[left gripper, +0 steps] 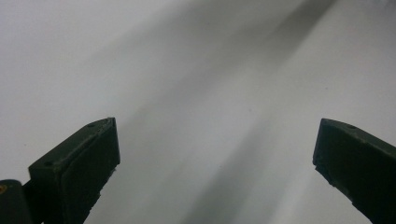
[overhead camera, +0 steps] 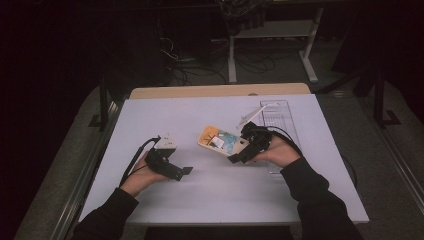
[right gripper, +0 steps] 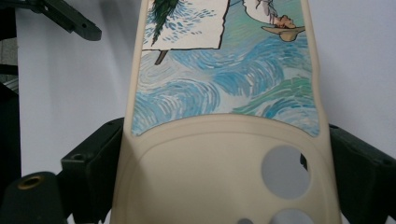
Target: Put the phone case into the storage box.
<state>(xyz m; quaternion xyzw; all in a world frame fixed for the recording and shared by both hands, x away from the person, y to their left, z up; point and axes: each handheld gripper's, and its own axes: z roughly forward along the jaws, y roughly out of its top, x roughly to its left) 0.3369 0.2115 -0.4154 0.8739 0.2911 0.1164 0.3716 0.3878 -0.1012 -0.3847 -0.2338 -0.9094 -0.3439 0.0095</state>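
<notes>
While the right claw (overhead camera: 239, 156) pinches the phone case (overhead camera: 219, 140) across its width at the camera-cutout end, I keep the case lifted at a shallow tilt just above the counter (overhead camera: 210, 200), near its middle. In the right gripper view the two black jaws press against the cream side rails of the case (right gripper: 224, 140), one on each edge. I judge this edge grip is chosen because the rails are the stiffest part of a soft shell, and it leaves the painted back, with its blue swirl pattern, unobstructed. The far end of the case points toward my left side.

The left claw (overhead camera: 180, 172) rests low over the counter, well apart from the case, with its jaws spread wide and nothing between them. The left gripper view confirms bare white surface (left gripper: 201, 93) between the jaws. I judge it is held ready to receive or steady the free end.

A clear plastic tray (overhead camera: 280, 117) lies on the counter beyond the right hand (overhead camera: 280, 152); a white part rests at its near-left corner, and I cannot identify it.
</notes>
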